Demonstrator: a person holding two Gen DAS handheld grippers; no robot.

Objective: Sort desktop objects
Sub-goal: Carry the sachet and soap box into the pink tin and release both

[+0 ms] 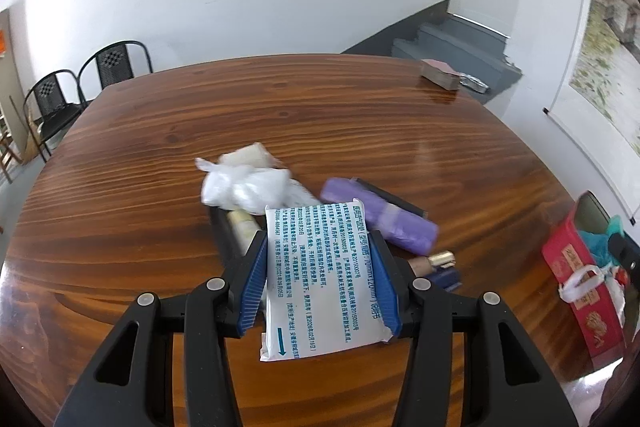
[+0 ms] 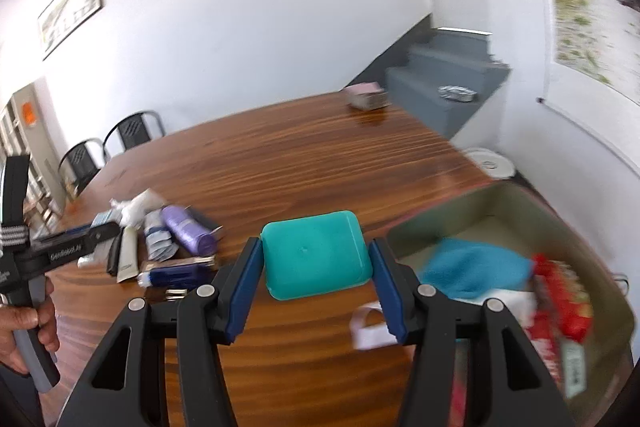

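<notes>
**Both claws loaded above the wooden table**

The left claw (image 1: 322, 279) is clenched on a flat white packet (image 1: 320, 283) printed with rows of small teal text and a teal arrow near its lower corner. The packet stands between the two blue pads, squeezed at both side edges, its top end reaching out past the fingertips and its bottom end hanging back toward the claw's body. It is lifted clear of the table (image 1: 280, 107).

Just beyond this claw's tips lies the pile: a crumpled white plastic bag (image 1: 244, 187) ahead and a little left, a purple roll of bags (image 1: 380, 219) ahead and right, a cream tube (image 1: 244, 223) by the left finger, and a dark blue tube (image 1: 444, 277) beside the right finger.

The right claw (image 2: 316, 267) grips a teal plastic box (image 2: 316, 255) with rounded corners and a smooth lid with a tiny dimple in its middle. The box sits crosswise between the blue pads, filling the gap, its far edge level with the fingertips.

To this claw's right and lower is an open carton (image 2: 500, 211) holding a blue cloth (image 2: 476, 267) and red packaging (image 2: 560, 307). To its left, the pile lies on the table, and a hand (image 2: 28, 323) holds the other claw's handle at the picture's edge.
</notes>
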